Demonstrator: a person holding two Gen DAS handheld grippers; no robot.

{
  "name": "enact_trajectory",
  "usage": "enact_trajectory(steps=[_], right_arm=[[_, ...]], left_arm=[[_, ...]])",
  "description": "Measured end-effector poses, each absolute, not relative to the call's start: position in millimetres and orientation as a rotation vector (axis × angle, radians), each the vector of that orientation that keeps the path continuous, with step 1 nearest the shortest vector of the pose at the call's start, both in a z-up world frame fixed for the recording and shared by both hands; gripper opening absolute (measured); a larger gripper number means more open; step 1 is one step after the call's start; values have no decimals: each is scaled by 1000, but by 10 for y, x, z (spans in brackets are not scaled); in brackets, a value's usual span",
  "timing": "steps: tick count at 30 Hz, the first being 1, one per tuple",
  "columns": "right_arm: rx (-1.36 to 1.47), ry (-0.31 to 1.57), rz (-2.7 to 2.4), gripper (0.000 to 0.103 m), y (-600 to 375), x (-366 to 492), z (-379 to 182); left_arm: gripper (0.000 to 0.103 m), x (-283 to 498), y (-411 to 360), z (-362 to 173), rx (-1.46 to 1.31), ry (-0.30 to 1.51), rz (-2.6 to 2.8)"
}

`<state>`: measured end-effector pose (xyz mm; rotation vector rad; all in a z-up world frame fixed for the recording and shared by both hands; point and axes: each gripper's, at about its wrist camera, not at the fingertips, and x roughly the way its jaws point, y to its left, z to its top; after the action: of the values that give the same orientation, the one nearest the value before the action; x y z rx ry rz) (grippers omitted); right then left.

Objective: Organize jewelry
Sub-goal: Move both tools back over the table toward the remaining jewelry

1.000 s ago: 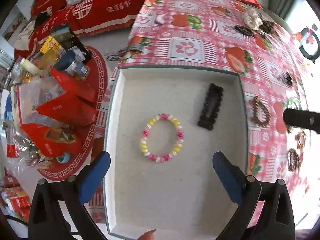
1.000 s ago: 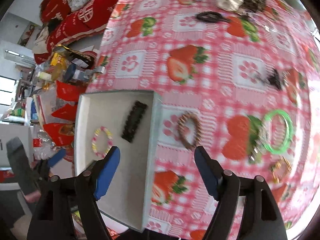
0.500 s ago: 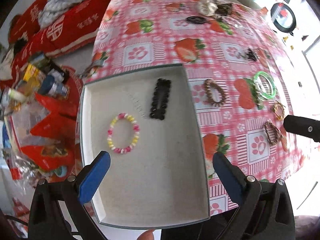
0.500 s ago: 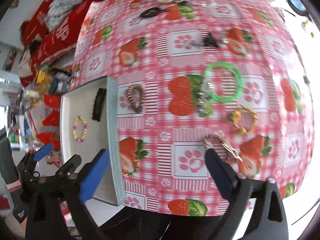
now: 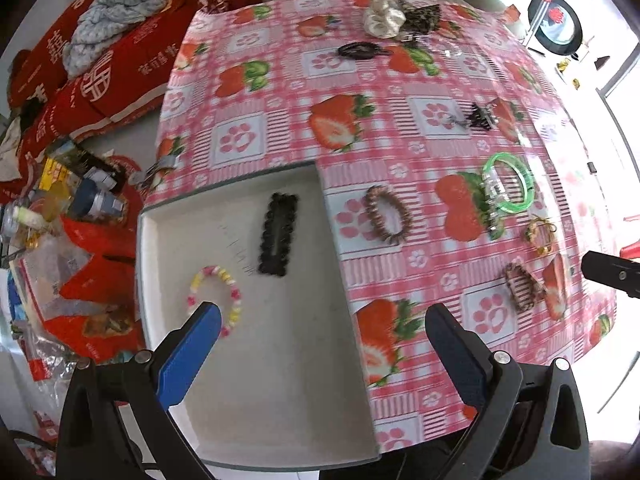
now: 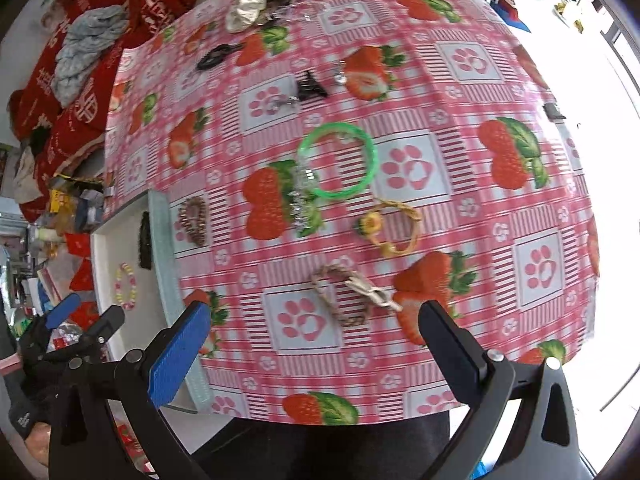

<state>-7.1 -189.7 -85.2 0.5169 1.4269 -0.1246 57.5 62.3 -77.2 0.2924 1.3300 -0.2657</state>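
A white tray (image 5: 240, 184) at the table's left end holds a black hair clip (image 5: 278, 234) and a pink-and-yellow bead bracelet (image 5: 216, 300). My left gripper (image 5: 322, 320) hangs open over the tray's right side, nothing between its blue fingers. My right gripper (image 6: 314, 316) is wide open above the pink strawberry tablecloth. A beige braided bracelet (image 6: 348, 294) lies on the cloth just ahead, between its fingertips, untouched. Farther out lie a yellow bracelet (image 6: 394, 228), a green bangle (image 6: 338, 160), a clear hair claw (image 6: 302, 196) and a brown bead bracelet (image 6: 194, 220).
A black claw clip (image 6: 310, 86), a black hair tie (image 6: 216, 56) and a white scrunchie (image 6: 244, 10) lie toward the far edge. Red bags and bottles (image 5: 80, 208) crowd the floor left of the table. Red cushions (image 5: 120, 60) sit behind. The table's near edge lies just under both grippers.
Both grippers have moved right across the table. The right one left the tray's edge, opened wider and now hangs over the braided bracelet. The tray has slid left in the left view.
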Motion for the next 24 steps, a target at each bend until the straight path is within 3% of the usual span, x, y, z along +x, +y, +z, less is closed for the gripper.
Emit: enact_trajectory(steps=[16,18,24], right_arm=[[507,1502,-125,103,-2453,140,-1128],[506,1507,-125,103,-2500,176,-1162],[480,1532,-116,103,-2579,343,-1302]], left_arm=[[103,768,-40,-1075,282,1380,-266],[94,798,-109,-1139,290,1392,-259],[94,896,-252,-1337,293,1417,-234]])
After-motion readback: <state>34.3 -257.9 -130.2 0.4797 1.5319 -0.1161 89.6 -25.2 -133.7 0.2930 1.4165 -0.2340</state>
